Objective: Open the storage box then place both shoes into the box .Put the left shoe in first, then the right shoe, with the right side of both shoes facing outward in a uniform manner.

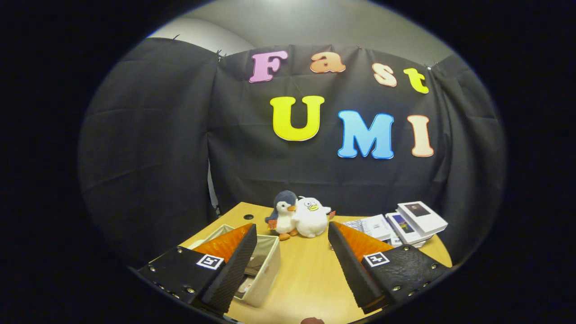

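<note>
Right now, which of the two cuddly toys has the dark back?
The penguin, standing left of the white duck toy at the table's far edge. It touches the all-white duck. The gripper is open, holding nothing.

Gripper view rides above the wooden table (pixel 306 274), facing level across it toward the black cloth wall (pixel 180 148), fingers (pixel 234 265) spread wide low in foreground.

Two plush toys (pixel 297 217), one box (pixel 265 265), three white cartons (pixel 407 222)
</note>
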The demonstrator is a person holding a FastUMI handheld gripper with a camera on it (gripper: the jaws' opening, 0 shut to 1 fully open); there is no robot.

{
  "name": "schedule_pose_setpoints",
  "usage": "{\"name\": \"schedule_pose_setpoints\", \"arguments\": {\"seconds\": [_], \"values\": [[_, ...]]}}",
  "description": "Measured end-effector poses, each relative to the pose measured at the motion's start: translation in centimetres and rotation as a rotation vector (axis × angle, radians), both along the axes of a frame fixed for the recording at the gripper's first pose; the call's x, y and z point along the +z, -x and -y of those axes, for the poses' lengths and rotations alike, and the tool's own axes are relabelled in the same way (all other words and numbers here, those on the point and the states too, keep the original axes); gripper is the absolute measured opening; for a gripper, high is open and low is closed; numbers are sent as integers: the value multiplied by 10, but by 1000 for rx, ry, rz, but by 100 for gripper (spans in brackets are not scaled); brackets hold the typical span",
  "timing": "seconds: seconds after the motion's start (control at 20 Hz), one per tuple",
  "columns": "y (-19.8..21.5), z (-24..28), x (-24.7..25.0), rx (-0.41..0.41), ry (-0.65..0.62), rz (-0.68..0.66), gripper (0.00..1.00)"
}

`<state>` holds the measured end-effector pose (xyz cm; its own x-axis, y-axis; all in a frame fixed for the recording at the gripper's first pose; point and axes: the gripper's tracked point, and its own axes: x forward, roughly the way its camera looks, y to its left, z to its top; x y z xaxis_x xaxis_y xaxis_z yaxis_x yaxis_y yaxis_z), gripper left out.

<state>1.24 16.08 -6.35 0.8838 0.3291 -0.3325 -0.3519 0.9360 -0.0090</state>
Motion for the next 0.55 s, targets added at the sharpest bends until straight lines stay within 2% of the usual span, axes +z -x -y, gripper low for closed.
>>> {"name": "schedule_pose_setpoints", "arguments": {"seconds": [0.2,0.55], "values": [[7,28,23,-15,30,95,98],[9,96,48,-135,22,220,97]]}}
